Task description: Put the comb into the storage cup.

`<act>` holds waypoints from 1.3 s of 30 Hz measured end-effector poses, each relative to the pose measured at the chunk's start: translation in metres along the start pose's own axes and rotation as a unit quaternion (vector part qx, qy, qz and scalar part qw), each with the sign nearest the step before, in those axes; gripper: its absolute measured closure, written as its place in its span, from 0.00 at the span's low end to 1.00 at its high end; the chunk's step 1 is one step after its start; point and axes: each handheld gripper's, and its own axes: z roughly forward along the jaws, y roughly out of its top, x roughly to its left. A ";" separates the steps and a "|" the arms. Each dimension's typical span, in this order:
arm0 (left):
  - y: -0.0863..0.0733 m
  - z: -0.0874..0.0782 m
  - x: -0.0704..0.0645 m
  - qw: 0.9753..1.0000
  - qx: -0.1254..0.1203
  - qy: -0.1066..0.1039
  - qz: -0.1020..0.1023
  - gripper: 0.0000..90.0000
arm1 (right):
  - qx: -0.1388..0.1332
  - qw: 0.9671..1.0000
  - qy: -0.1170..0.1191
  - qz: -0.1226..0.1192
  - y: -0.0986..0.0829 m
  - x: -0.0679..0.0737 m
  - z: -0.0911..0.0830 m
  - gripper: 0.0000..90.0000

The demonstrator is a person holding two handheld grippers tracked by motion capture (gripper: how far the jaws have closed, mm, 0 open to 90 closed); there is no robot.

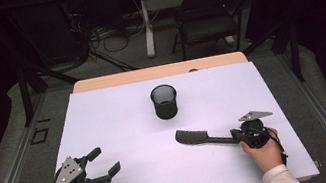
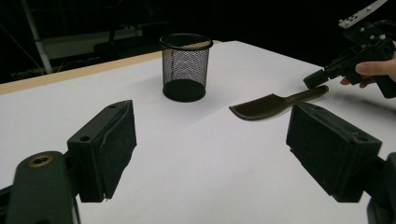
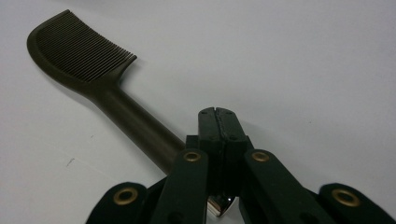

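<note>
Lying beside shut right tool (image 3: 218,116): comb (image 3: 93,79).

The white sheet (image 1: 124,144) lies mostly bare. A mesh cup (image 1: 164,102) stands upright at its middle toward the far edge, with open room on both sides. A comb (image 1: 198,137) lies flat to the right of centre, near the cup but apart, barring a low pass there. Between the left gripper (image 1: 104,162) and the comb the sheet is free, as is the near edge.
</note>
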 end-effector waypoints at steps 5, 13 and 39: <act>0.000 0.000 0.000 1.000 0.000 0.000 -0.001 0.18 | 0.005 1.000 0.003 0.000 -0.002 0.001 -0.002 1.00; 0.000 0.000 0.000 1.000 0.000 0.001 -0.003 0.18 | 0.013 1.000 0.009 -0.005 -0.004 0.006 -0.003 1.00; -0.001 0.001 0.001 1.000 0.004 0.004 -0.005 0.18 | 0.024 0.999 0.029 -0.023 -0.005 0.019 -0.002 1.00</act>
